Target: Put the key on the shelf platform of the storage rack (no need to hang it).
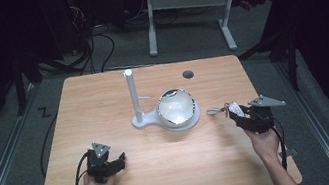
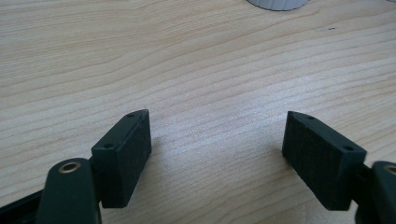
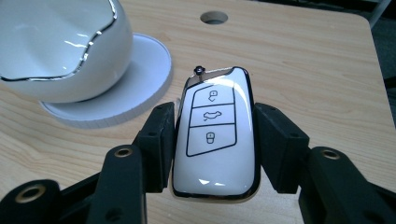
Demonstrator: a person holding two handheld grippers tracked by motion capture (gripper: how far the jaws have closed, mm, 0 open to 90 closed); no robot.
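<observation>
1. So, the key fob [image 3: 214, 135] is judged light, stiff and glossy, so probably slippery; it's best taken by its long side edges.
2. It's clamped by the right hand-held gripper [image 3: 212, 147] above the desk [image 3: 303, 70], near the bowl [image 3: 60, 46].
3. Left hand-held gripper [image 2: 217, 154] is spread wide, nothing held.

Wooden table [image 1: 104, 107] (round hole at back): white stand [image 1: 147, 120].

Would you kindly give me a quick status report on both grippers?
Left gripper open, empty. Right gripper shut on key fob. Bowl ahead, path clear.
</observation>
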